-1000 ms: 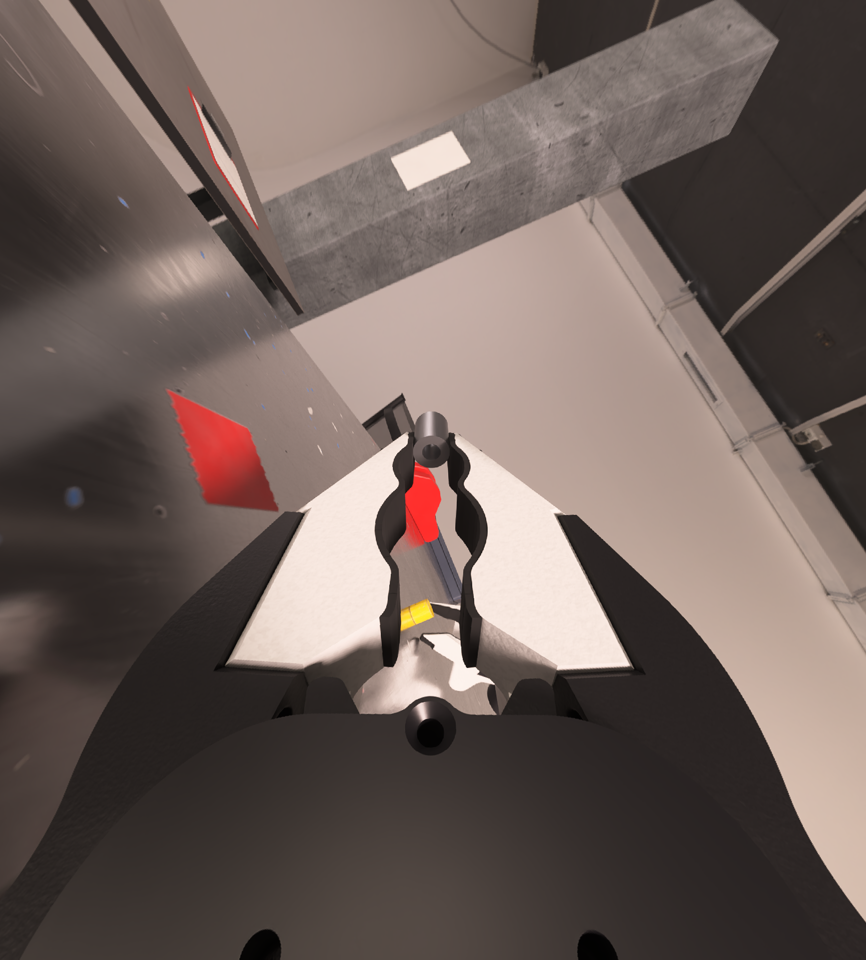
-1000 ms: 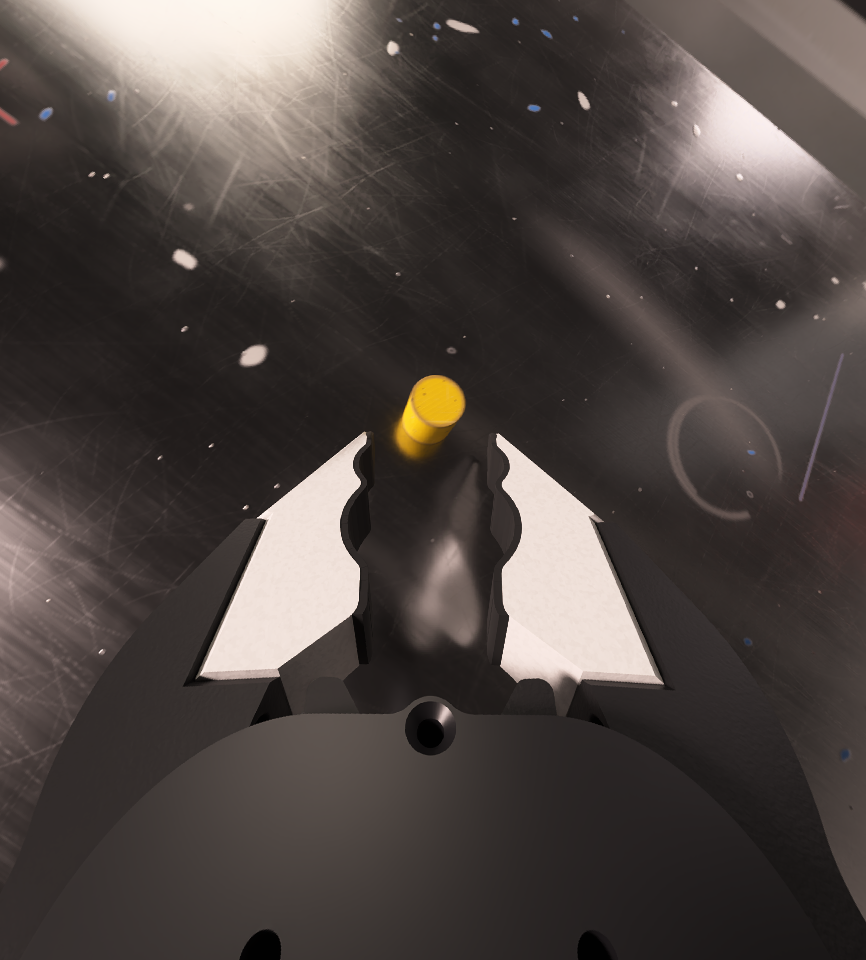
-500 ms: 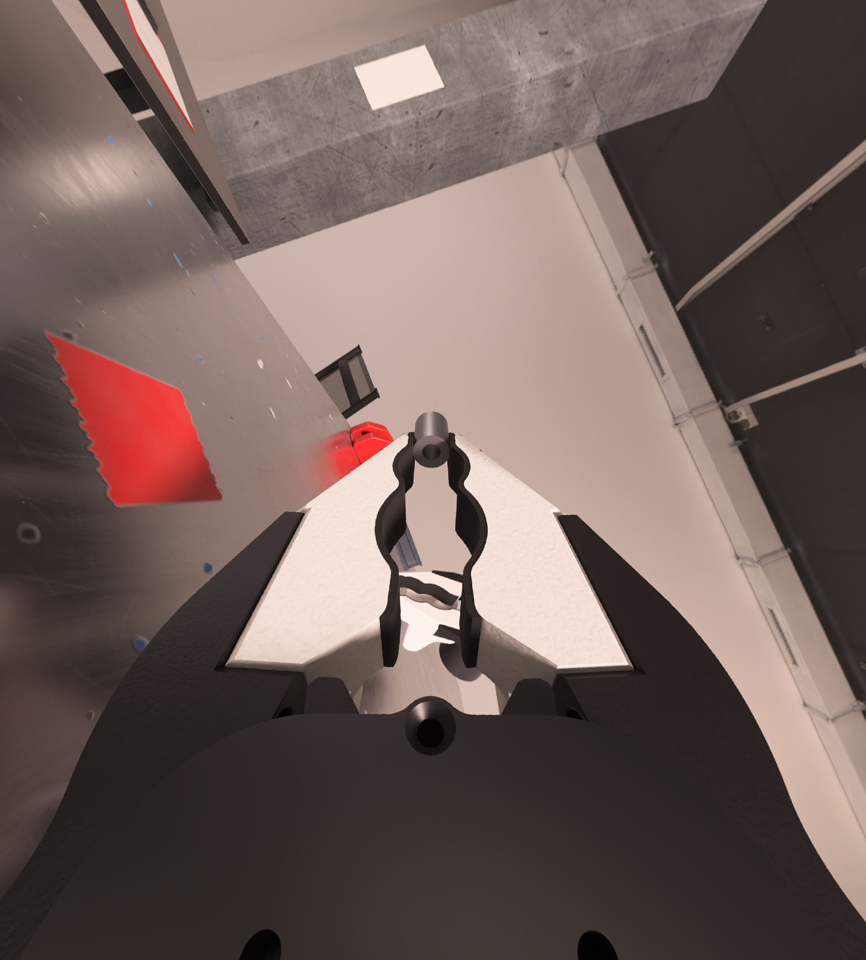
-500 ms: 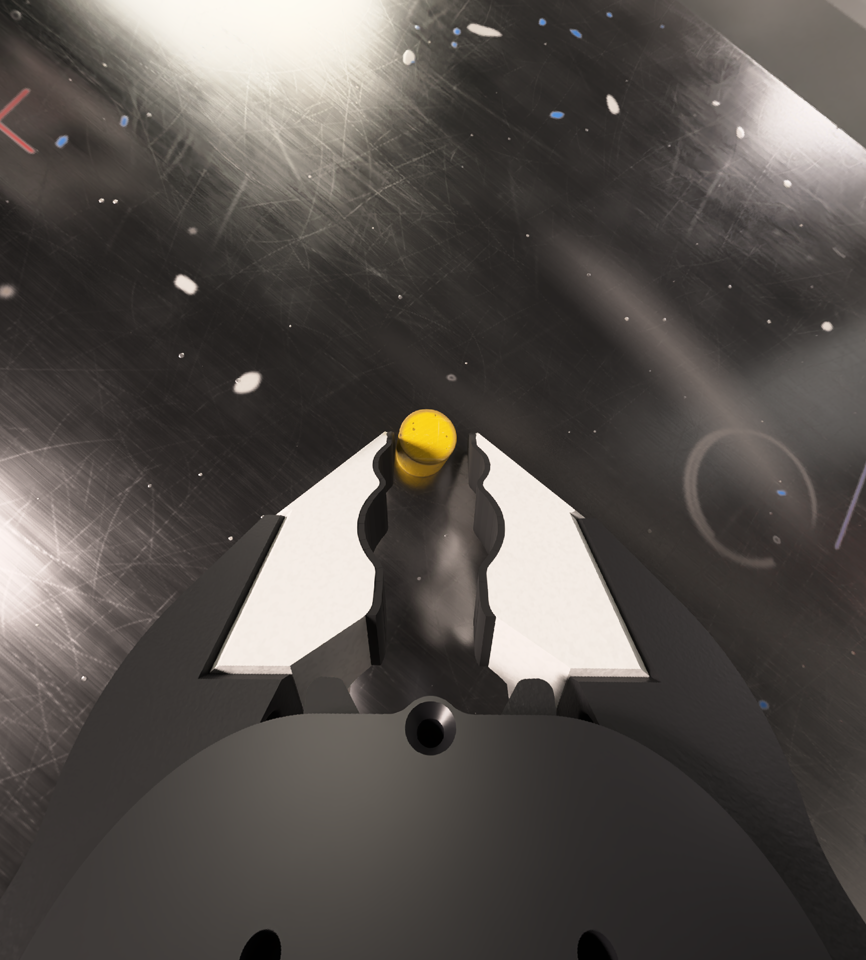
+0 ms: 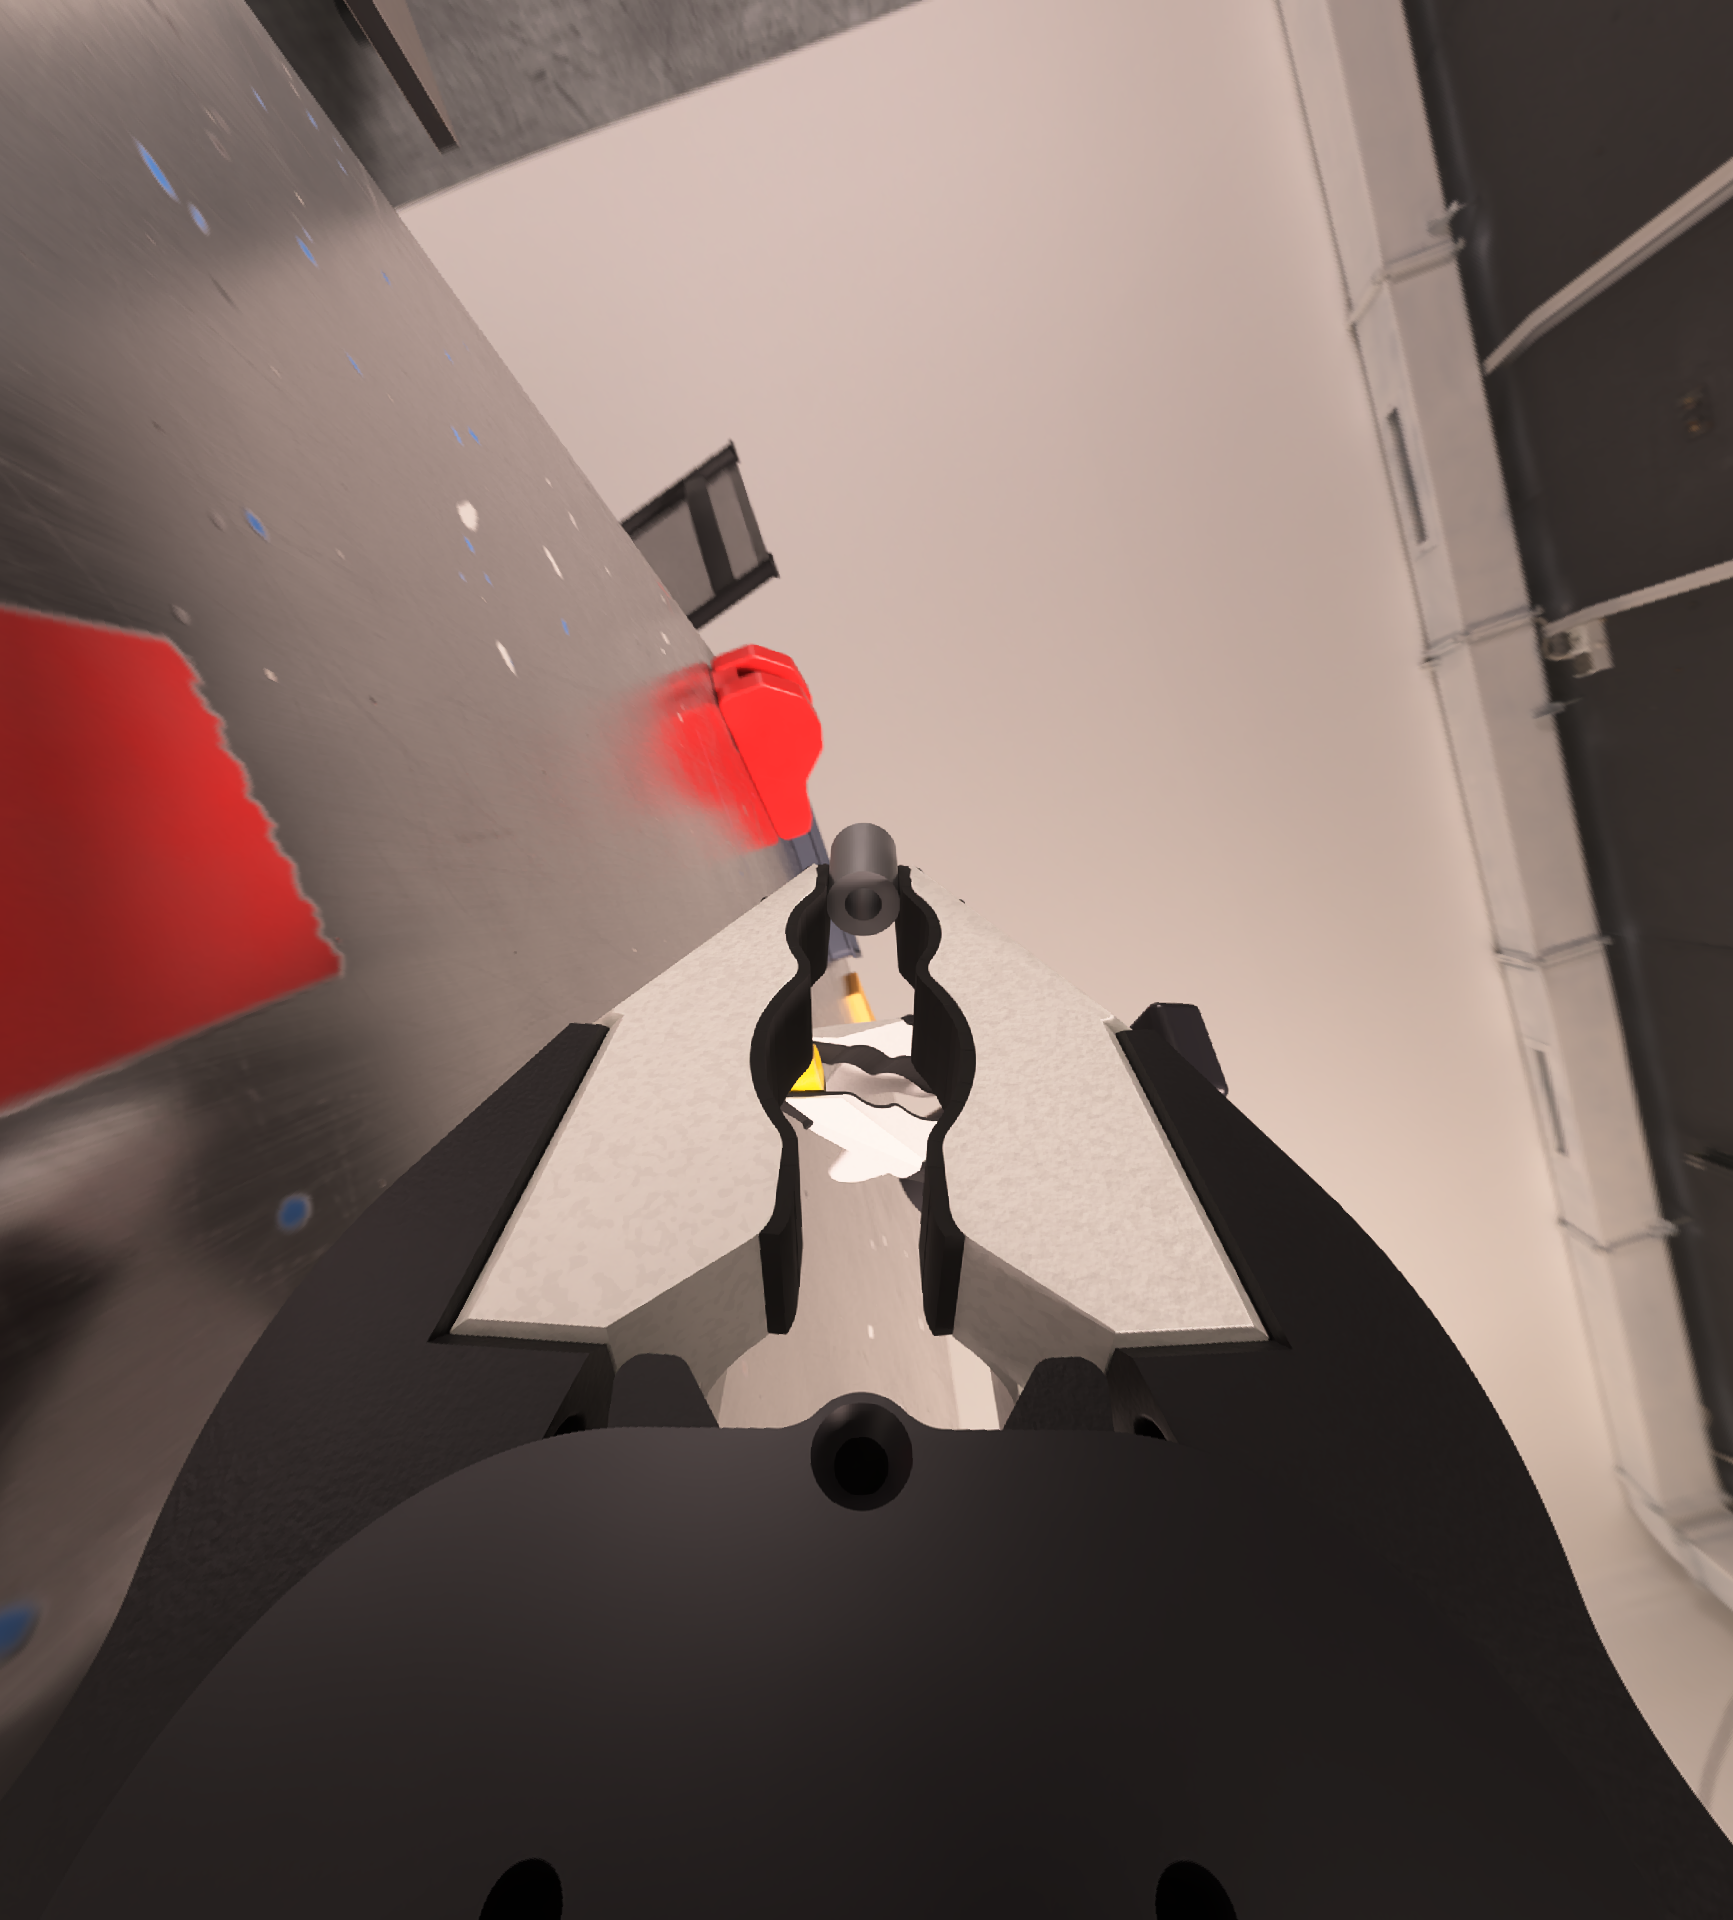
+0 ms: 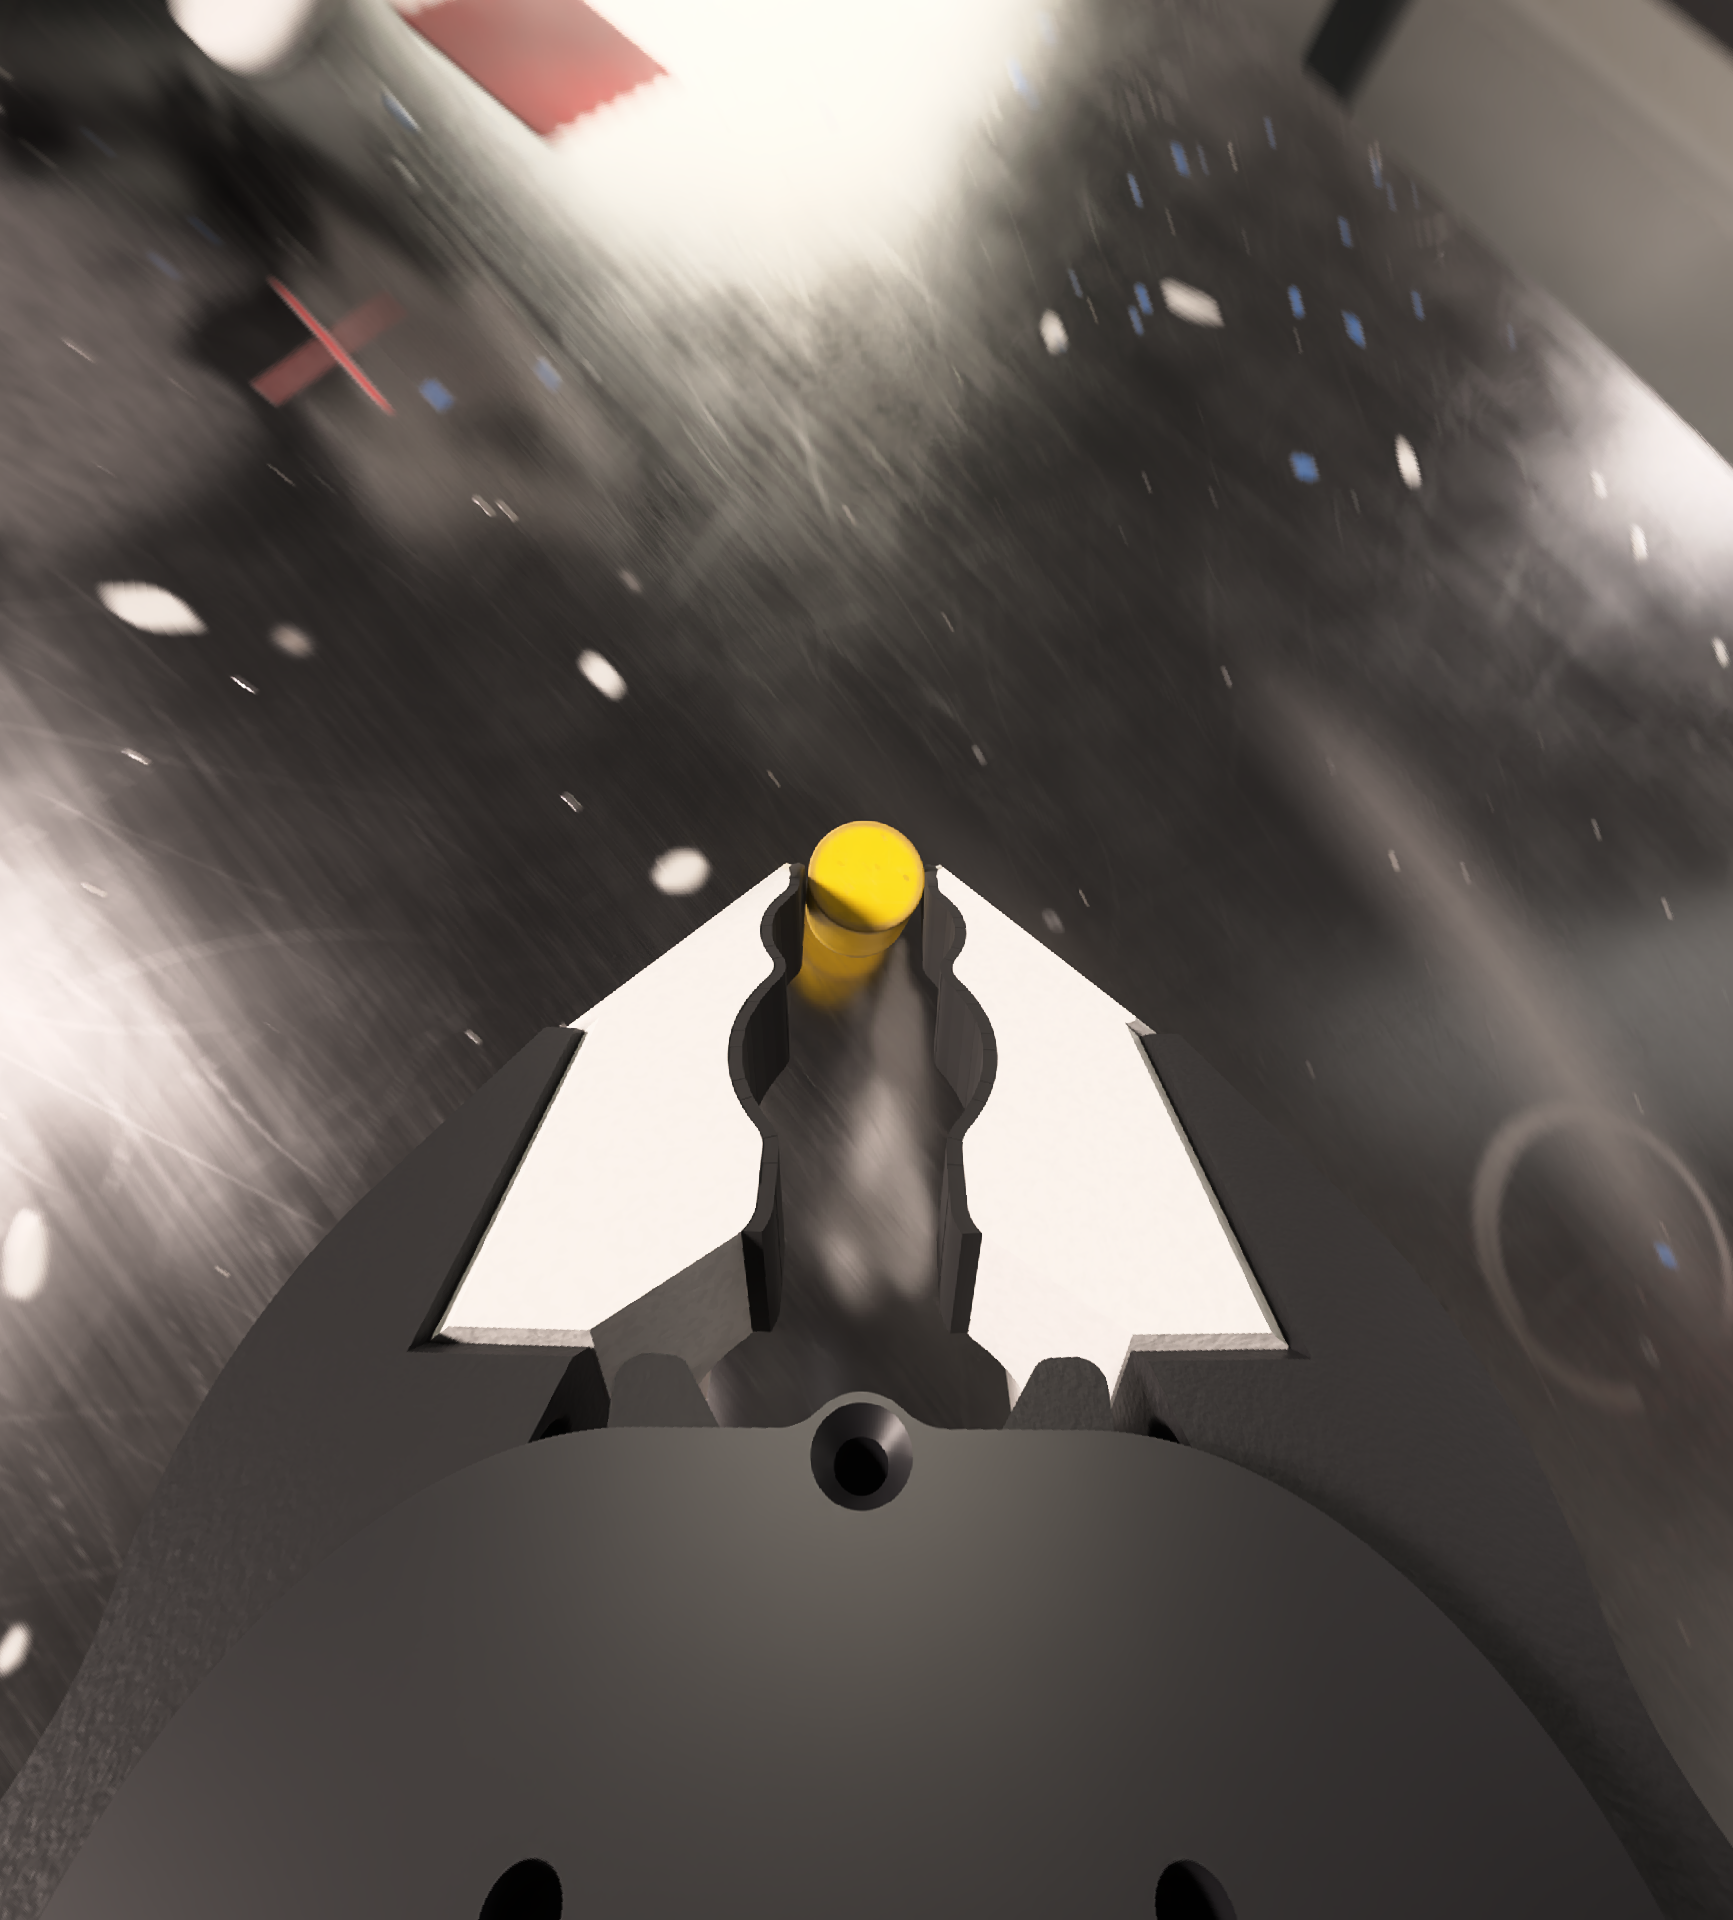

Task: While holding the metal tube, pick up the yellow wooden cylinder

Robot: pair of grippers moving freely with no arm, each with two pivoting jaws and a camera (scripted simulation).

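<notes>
— Grippers first: what is each one doing?

— Left gripper (image 5: 862,902) is clenched on the metal tube (image 5: 862,891), a short grey tube pinched right at its fingertips, open end facing the camera. Right gripper (image 6: 862,902) has its jaws closed around the yellow wooden cylinder (image 6: 862,899), which stands between the tips with its round end showing.

— And farther out?

— On the left side, a scratched metal table (image 5: 218,436) runs past, tilted in view, with a red patch (image 5: 83,852) on it and a red block (image 5: 763,732) near its far edge. A pale wall fills the rest. On the right side, the same speckled table (image 6: 1257,727) lies blurred behind the cylinder.

— Is the cylinder touching the table?

— Cannot tell.
</notes>
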